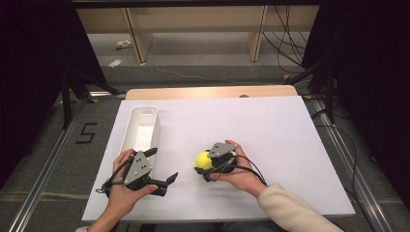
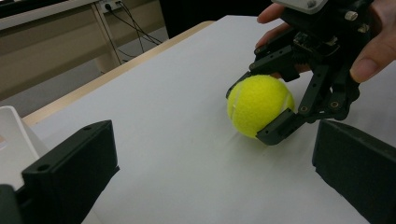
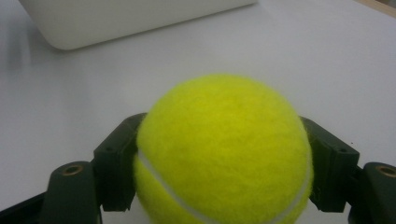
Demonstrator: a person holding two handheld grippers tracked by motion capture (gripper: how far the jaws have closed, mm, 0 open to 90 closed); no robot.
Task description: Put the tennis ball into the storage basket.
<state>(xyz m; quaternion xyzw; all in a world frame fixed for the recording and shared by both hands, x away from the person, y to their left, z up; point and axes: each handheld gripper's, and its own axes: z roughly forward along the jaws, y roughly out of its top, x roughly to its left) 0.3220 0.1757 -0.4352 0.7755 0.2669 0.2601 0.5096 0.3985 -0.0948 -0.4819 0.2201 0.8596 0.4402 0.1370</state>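
Right gripper [image 1: 203, 166] pinches the tennis ball [image 1: 203, 160] on its round sides, so it could squirt out mid-lift toward the white bin [image 1: 140, 126]; left gripper [image 1: 164, 182] spread open, empty.

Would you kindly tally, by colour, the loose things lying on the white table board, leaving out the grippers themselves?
Yellow: 1, the tennis ball, clasped between the jaws of the right gripper.
White: 1, the long tray, beside the left gripper, whose jaws stand apart with nothing between them.
Total: 2 things.
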